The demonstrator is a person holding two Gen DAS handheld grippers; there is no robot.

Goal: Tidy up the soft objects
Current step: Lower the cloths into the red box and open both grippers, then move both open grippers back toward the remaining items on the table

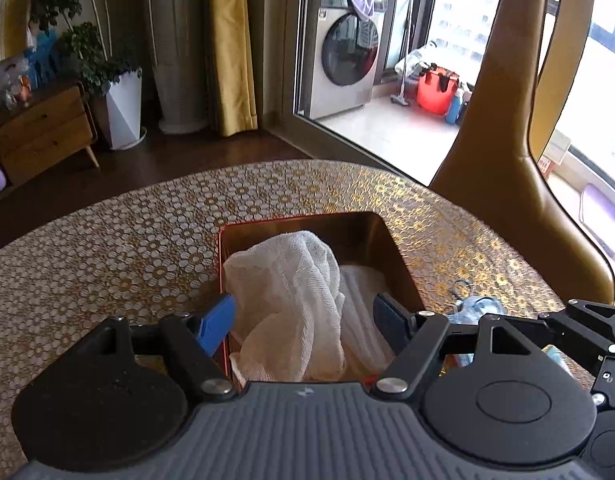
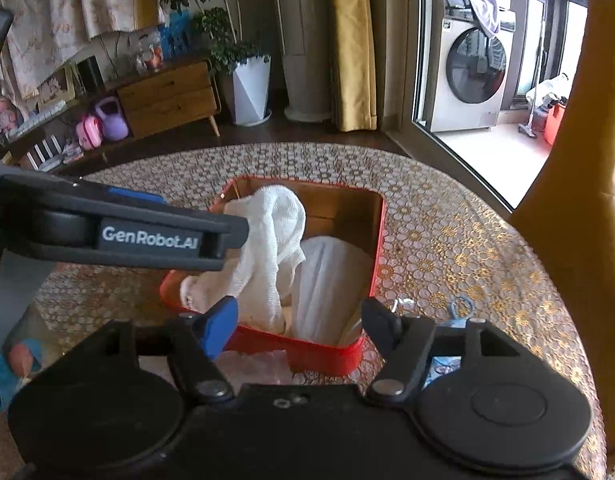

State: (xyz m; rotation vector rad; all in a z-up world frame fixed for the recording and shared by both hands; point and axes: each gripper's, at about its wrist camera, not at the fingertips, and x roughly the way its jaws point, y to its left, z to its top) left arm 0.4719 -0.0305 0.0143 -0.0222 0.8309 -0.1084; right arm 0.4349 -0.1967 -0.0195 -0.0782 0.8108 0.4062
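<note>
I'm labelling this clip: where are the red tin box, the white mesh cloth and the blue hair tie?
red tin box [image 2: 331,354]: right wrist view, near outer wall.
white mesh cloth [image 1: 295,280]: left wrist view, bunched middle.
blue hair tie [image 2: 461,305]: right wrist view, its loop.

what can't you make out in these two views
- Floor of the red box: both views, covered by the white cloths.
- Blue item on the table: both views, mostly behind gripper linkages.
- Left gripper fingertips: right wrist view, hidden by its own body.
</note>
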